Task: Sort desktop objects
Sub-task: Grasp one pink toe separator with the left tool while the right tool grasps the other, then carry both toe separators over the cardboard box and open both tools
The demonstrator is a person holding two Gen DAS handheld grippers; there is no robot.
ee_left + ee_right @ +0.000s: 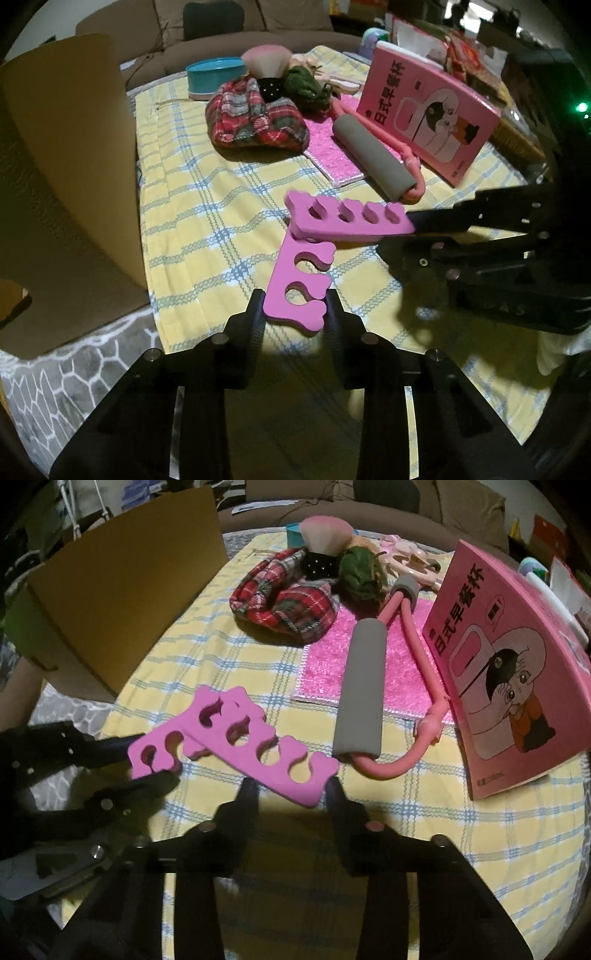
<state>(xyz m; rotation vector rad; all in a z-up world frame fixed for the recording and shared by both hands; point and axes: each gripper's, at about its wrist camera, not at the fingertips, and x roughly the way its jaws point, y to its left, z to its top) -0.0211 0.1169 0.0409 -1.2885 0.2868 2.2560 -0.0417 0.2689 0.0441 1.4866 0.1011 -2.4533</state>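
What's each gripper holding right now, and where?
Each holds a pink foam toe separator by one end: left gripper one, right gripper the other.

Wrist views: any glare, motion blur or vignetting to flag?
Left wrist view: heavy fisheye vignette, a bright spot of light on the yellow plaid cloth just ahead of the left hand-held gripper, green flare at right edge. Right wrist view: same vignette, dim overall, pink book bowed by distortion; no strong motion blur.
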